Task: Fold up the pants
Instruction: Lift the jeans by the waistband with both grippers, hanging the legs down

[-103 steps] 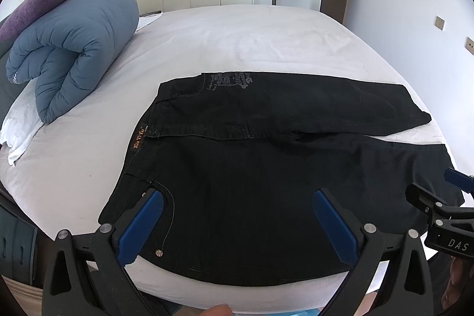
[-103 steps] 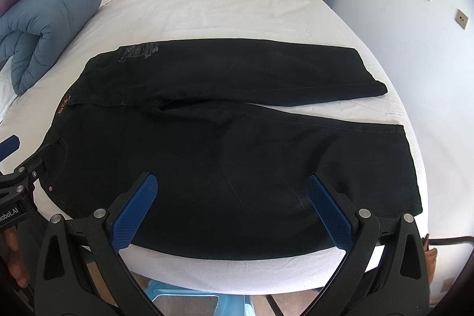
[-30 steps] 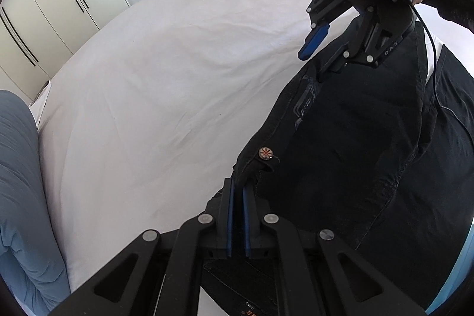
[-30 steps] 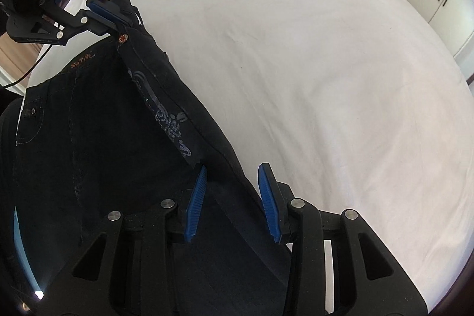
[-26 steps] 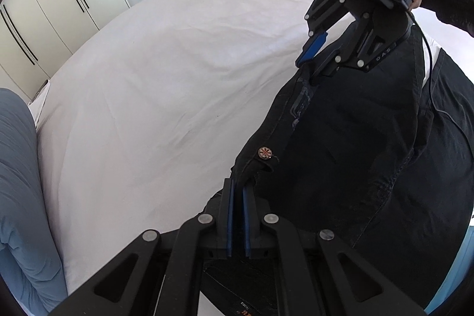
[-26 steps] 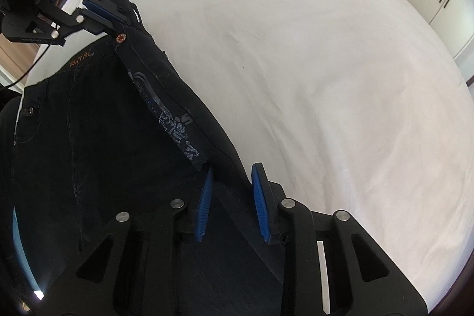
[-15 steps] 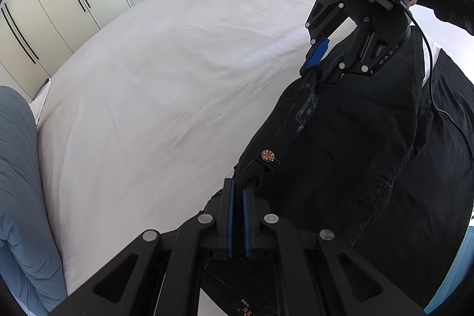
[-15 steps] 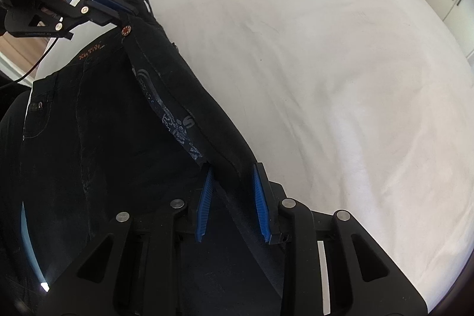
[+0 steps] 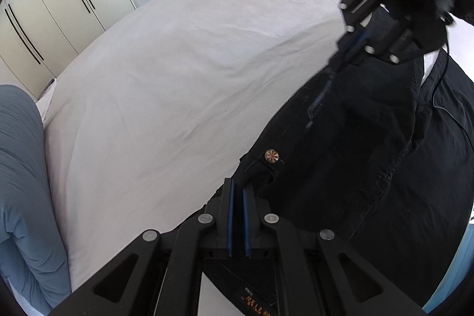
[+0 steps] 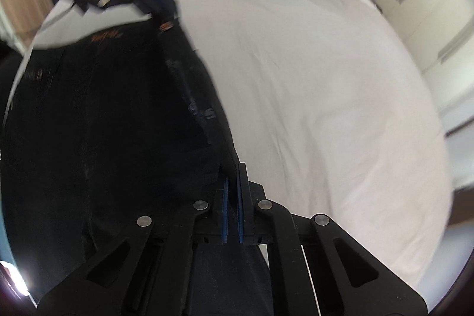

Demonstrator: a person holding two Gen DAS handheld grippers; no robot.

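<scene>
The black denim pants (image 9: 370, 156) are held up off the white bed (image 9: 177, 73) along one edge, between the two grippers, with the rest of the cloth draped below and toward the person.

The left gripper (image 9: 238, 197) is clamped narrow on the waistband corner; the metal rivet button (image 9: 271, 155) sits just ahead of its blue pads. The right gripper (image 10: 232, 191) has just been closing, and its pads are now pinched on the folded edge further along, with cloth between them. Printed lettering (image 10: 204, 111) is seen just beyond its tips.

Handling judgement: the denim is taken to be fairly heavy, limp yet thick, matt and not slippery; seams and waistband are stiffer and are judged the best places for a hold. Sag between the two holds is expected unless the edge is kept taut.

A blue quilted duvet (image 9: 20, 182) lies well to the left of the left gripper. The sheet is smooth, lightly creased.
</scene>
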